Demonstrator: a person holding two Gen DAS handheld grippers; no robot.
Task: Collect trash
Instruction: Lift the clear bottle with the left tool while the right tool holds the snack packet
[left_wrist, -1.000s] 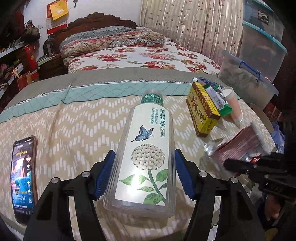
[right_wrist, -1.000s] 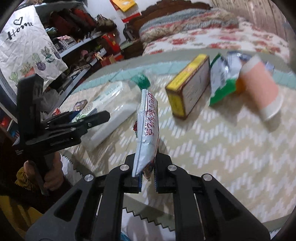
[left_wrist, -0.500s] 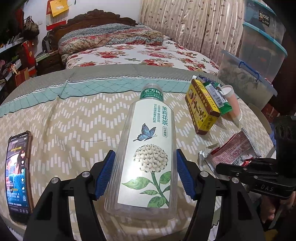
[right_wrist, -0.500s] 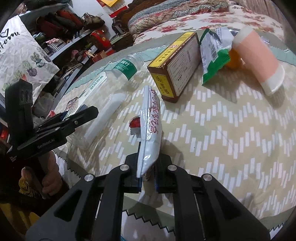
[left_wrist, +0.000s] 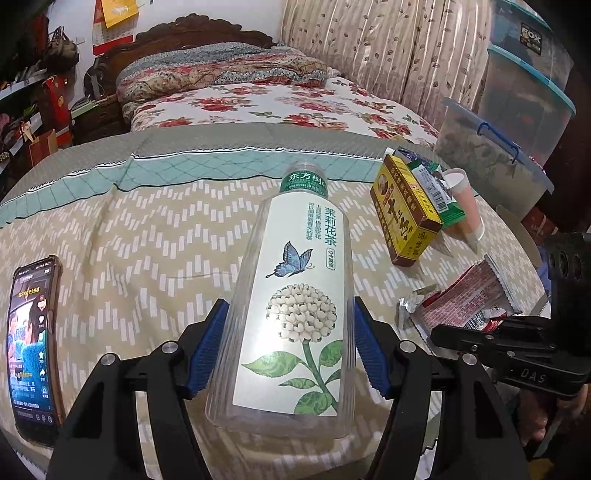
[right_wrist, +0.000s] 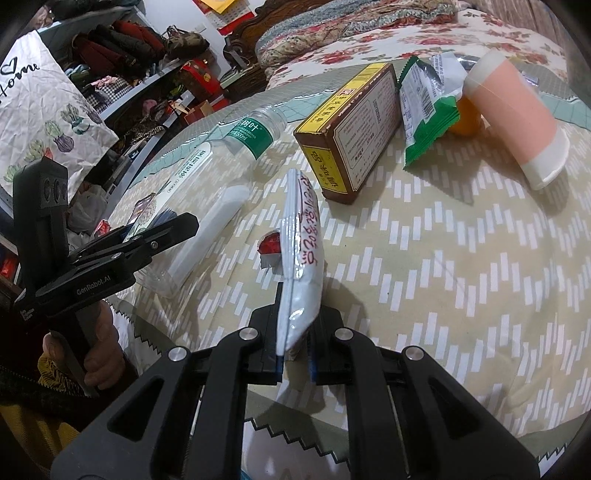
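A: Report the bench from the left edge.

B: I see a black smartphone with a lit screen (left_wrist: 34, 345) lying flat on the bench (left_wrist: 147, 236), which is covered by a beige zigzag-patterned cloth. Next, my left claw (left_wrist: 288, 352) has its blue pads (left_wrist: 207, 350) pressed against both sides of a clear plastic tea bottle with a white flower label and green neck band (left_wrist: 295, 295). The bottle lies on its side, neck pointing away from me.

A: Continue right.

B: A yellow-and-brown cardboard box (left_wrist: 404, 210) sits near a green-and-white foil wrapper (left_wrist: 432, 184) and a pink paper cup on its side (left_wrist: 465, 206), wrapper between box and cup. An orange object (right_wrist: 467, 118) is partly hidden between wrapper and cup; I cannot identify it.

A: Right claw?

B: My right claw (right_wrist: 294, 360) pinches a white snack packet with red print (right_wrist: 301, 258) by its near end. The packet stands on edge over the bench, near the front edge.
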